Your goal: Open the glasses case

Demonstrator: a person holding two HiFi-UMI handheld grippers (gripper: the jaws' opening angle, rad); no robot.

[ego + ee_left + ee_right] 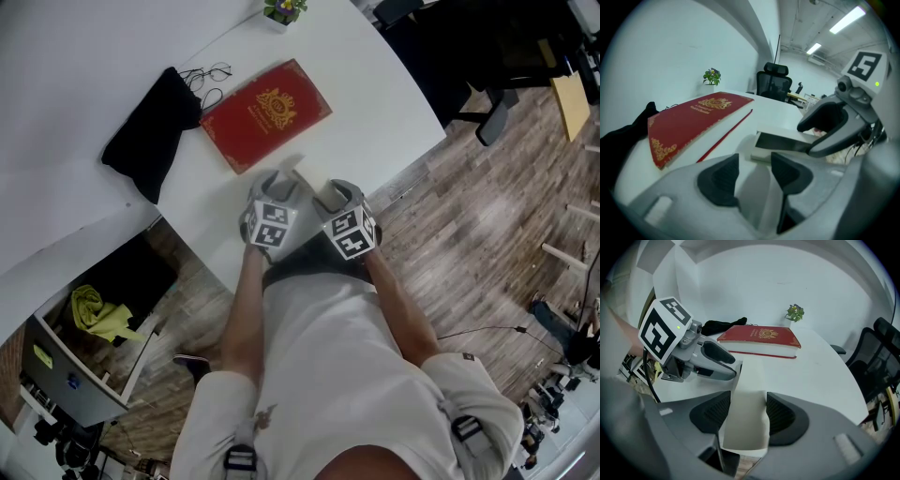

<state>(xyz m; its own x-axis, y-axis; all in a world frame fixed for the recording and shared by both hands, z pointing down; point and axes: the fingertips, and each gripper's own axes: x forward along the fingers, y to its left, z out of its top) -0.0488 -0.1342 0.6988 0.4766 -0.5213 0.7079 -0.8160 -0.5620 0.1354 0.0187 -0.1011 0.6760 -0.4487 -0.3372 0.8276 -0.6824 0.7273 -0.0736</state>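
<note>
**Two grippers on one case**

White glasses case (764, 151) lies just on the person's side of the red book (265, 114), near the table (375, 103) edge. Left gripper (754, 174) clenches its body; right gripper (745, 414) pinches its pale lid flap (743, 430).

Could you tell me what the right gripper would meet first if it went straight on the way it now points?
The right gripper would meet the white glasses case clamped in its claw; beyond that, probably the white tabletop, short of the red book, though depth is unclear.
</note>
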